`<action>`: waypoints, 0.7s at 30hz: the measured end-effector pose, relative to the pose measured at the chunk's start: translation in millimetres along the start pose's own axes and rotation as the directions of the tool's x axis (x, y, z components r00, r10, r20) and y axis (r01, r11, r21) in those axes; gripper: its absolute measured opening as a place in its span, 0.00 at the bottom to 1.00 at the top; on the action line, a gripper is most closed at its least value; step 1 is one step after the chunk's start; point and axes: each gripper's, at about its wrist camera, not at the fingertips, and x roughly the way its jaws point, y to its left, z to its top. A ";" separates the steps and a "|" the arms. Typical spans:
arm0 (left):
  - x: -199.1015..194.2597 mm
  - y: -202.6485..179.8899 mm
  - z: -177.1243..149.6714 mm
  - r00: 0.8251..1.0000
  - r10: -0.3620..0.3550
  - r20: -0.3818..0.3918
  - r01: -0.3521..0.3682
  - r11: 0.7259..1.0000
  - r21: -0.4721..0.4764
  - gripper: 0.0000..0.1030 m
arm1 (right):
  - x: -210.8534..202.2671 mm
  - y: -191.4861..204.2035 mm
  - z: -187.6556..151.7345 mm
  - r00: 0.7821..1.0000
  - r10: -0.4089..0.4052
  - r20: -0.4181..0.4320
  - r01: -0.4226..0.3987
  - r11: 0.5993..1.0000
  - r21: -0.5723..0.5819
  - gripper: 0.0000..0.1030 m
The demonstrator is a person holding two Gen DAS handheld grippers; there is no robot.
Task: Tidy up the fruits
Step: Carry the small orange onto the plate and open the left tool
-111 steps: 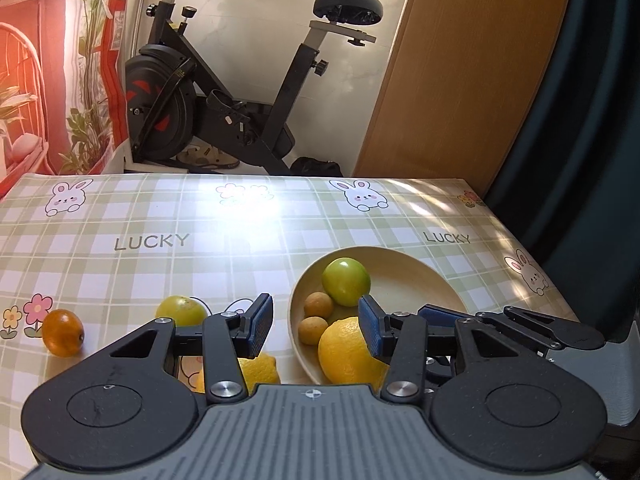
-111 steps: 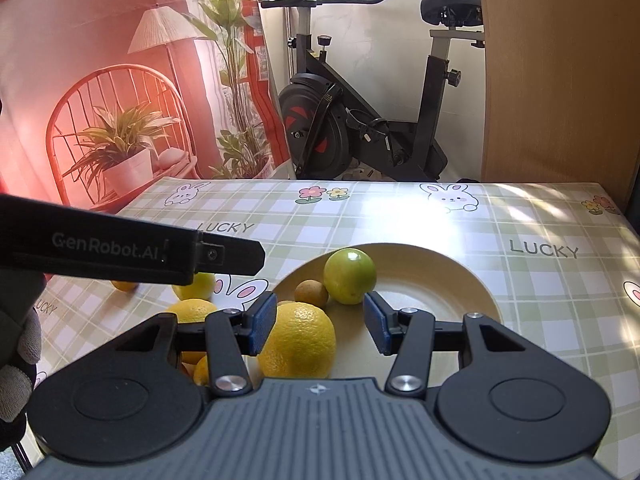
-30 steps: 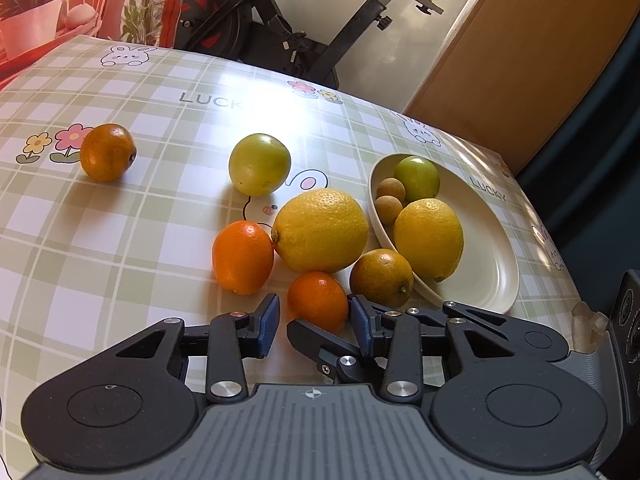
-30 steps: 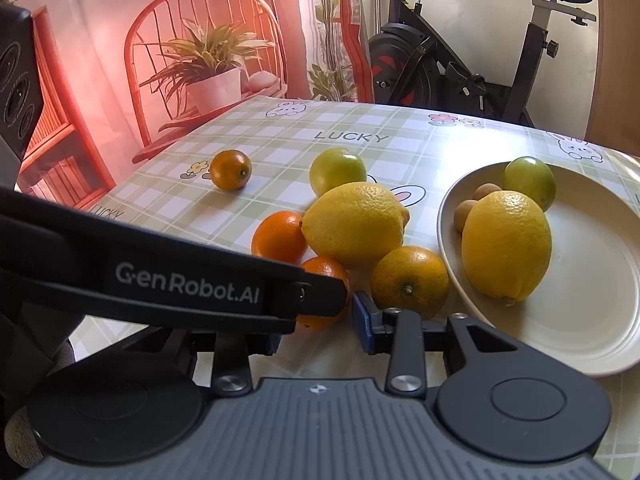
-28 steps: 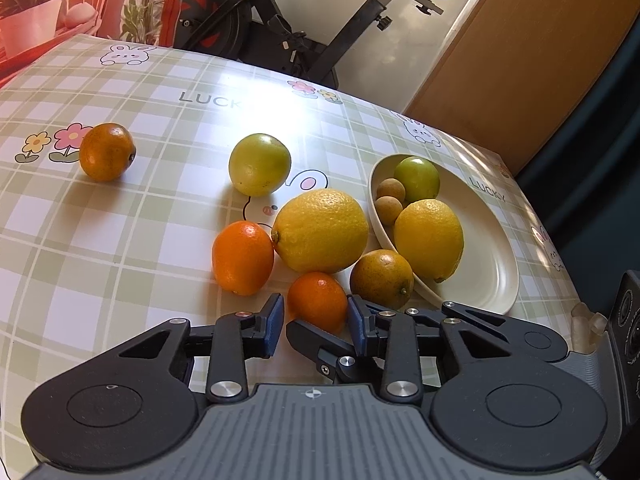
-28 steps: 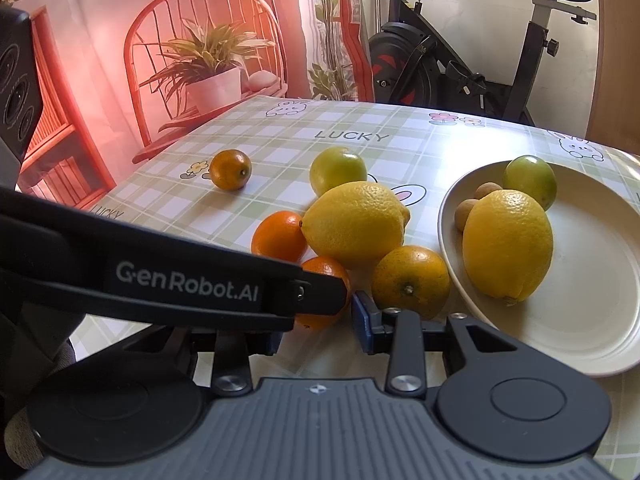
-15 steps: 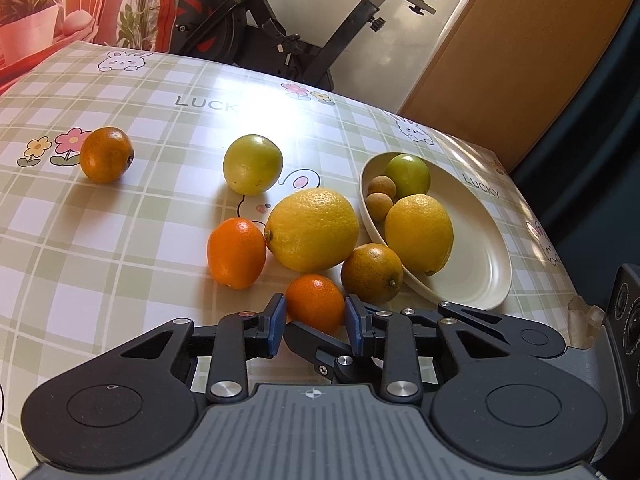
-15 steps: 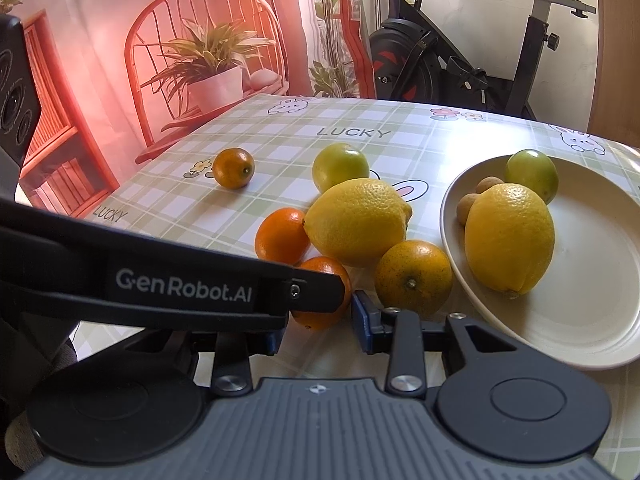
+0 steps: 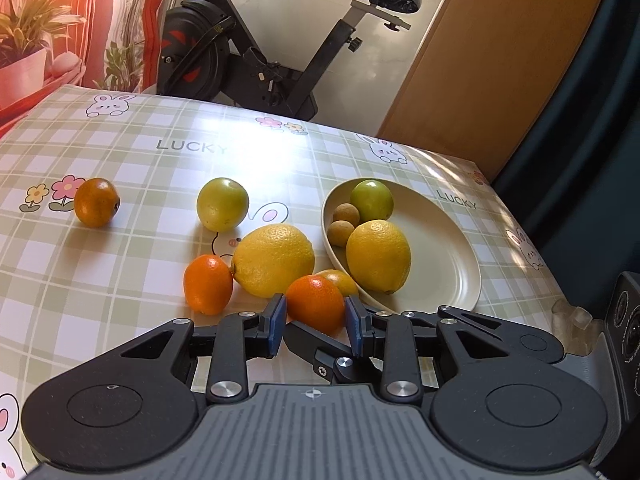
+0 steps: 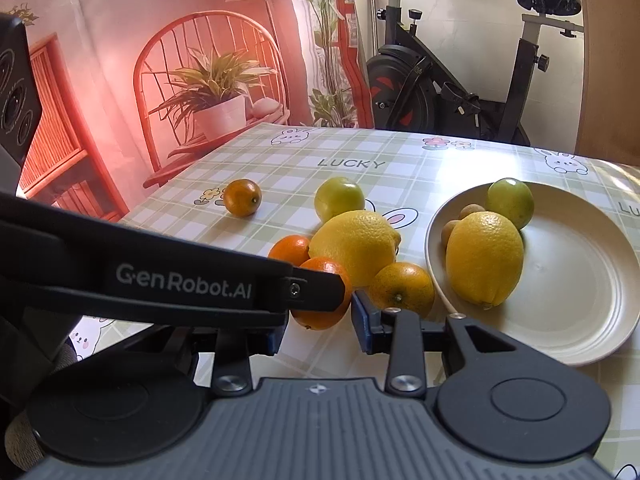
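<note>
the left gripper (image 9: 315, 322) has its blue pads clenched on a small round orange mandarin (image 9: 316, 303) at the near edge of the fruit cluster, gripped across its widest part, which looks the right place on a ball like this. it should be light and fairly firm, but the waxy skin is smooth and the flesh gives, so a hard squeeze could bruise it and a slack one could let it roll out. the right gripper (image 10: 318, 330) sits just behind with its jaws narrowly set and nothing pressed between them; the left gripper's black finger crosses its view and hides its left pad. the destination is likely the shallow cream round plate (image 9: 448, 240), which already carries a large yellow lemon (image 9: 378, 256), a green lime (image 9: 372, 200) and two small tan longans (image 9: 343, 222). on the green checked tablecloth (image 9: 100, 280) a second big yellow lemon (image 9: 274, 260) and a yellow-orange citrus (image 10: 401, 288) lie just beyond the held fruit, the latter against the plate's rim and in the way. another orange mandarin (image 9: 208, 285), a yellow-green round fruit (image 9: 222, 203) and a dark orange tangerine (image 9: 97, 202) lie further left.
</note>
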 end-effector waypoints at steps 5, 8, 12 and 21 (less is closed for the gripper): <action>2.5 -21.8 15.0 1.000 -0.008 0.026 0.007 0.999 0.054 0.33 | -16.1 -11.4 7.4 0.998 -0.019 0.055 0.017 0.999 0.039 0.36; 9.3 -33.6 25.4 0.999 -0.025 0.031 0.022 0.997 0.078 0.33 | -23.3 -21.7 13.8 0.996 -0.038 0.086 0.033 0.998 0.062 0.36; 29.4 -53.1 40.9 0.998 -0.056 0.014 0.054 0.992 0.114 0.33 | -28.6 -39.6 22.2 0.990 -0.077 0.117 0.069 0.995 0.076 0.36; 85.9 -97.3 66.4 0.997 -0.071 -0.034 0.077 0.977 0.199 0.33 | -27.7 -98.1 31.4 0.976 -0.161 0.144 0.145 0.982 0.122 0.36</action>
